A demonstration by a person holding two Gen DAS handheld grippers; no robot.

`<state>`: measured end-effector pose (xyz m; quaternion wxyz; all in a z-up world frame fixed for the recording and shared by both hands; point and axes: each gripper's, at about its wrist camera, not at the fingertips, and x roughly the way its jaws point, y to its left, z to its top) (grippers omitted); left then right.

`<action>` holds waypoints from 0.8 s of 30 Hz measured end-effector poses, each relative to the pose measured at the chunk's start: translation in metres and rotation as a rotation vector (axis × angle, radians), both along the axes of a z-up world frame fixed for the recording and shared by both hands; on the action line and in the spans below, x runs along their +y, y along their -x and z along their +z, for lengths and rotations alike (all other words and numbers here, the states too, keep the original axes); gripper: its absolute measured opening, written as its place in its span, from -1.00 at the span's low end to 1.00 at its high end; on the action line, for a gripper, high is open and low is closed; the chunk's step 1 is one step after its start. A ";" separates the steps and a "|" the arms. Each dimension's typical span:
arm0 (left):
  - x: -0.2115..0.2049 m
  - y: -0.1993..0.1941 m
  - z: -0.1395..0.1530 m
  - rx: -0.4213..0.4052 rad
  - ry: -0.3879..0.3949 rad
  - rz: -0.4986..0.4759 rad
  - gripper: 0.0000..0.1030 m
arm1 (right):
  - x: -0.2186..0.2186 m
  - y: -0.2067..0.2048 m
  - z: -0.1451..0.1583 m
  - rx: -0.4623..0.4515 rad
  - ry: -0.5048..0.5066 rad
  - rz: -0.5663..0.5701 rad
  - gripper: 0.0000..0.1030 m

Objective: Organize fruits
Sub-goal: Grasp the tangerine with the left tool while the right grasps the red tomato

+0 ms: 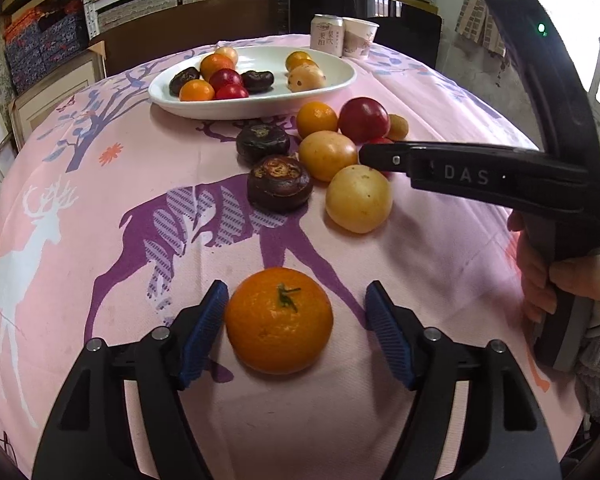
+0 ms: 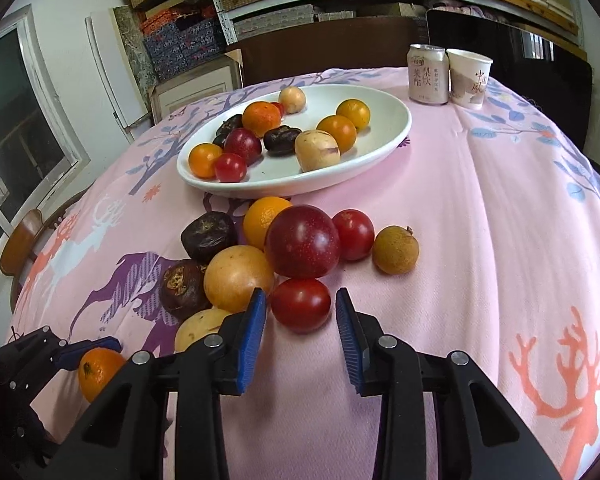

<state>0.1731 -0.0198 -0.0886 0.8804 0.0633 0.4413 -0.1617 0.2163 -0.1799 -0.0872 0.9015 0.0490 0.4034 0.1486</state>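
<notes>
Left gripper (image 1: 296,312): jaws spread wide around a mandarin (image 1: 279,320) lying on the tablecloth (image 1: 100,160); the left pad (image 1: 204,336) sits just beside its skin, contact uncertain, and the right pad stands clear. Nothing is held.

Right gripper (image 2: 300,320): jaws parted, one each side of a tomato (image 2: 300,304), neither touching; nothing gripped.

Beyond the tomato, toward the plate (image 2: 380,148), is the loose pile: yellow fruits, dark chestnuts, a plum (image 2: 302,246), a second tomato, an orange, a longan (image 2: 395,250).

The plate holds more mixed fruit. Beyond it stand a can (image 2: 428,74) and cup (image 2: 469,78), side by side.
</notes>
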 end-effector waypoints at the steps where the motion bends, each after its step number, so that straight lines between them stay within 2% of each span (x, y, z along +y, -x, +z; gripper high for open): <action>1: 0.003 0.000 0.000 0.003 0.015 0.008 0.35 | -0.002 -0.003 -0.002 0.012 -0.010 -0.005 -0.31; 4: 0.011 -0.002 0.002 0.008 0.049 0.035 0.35 | -0.004 -0.008 -0.003 0.027 -0.037 0.003 -0.41; 10: 0.017 -0.001 0.004 -0.002 0.064 0.059 0.32 | -0.005 0.011 0.000 0.007 -0.035 0.030 -0.43; 13: 0.018 -0.001 0.004 0.008 0.080 0.046 -0.04 | -0.015 0.022 0.002 0.003 -0.071 0.011 -0.43; 16: 0.019 0.003 0.007 -0.009 0.089 0.047 -0.11 | -0.022 0.025 0.002 0.002 -0.092 -0.007 -0.43; 21: 0.018 0.002 0.005 0.006 0.088 0.045 -0.10 | -0.019 0.026 0.001 0.002 -0.077 0.006 -0.43; 23: 0.015 0.002 0.004 0.018 0.085 0.022 0.10 | -0.017 0.029 0.003 -0.007 -0.064 0.015 -0.43; 24: 0.013 0.002 0.003 0.019 0.075 0.016 0.12 | -0.015 0.031 0.003 -0.012 -0.056 0.021 -0.43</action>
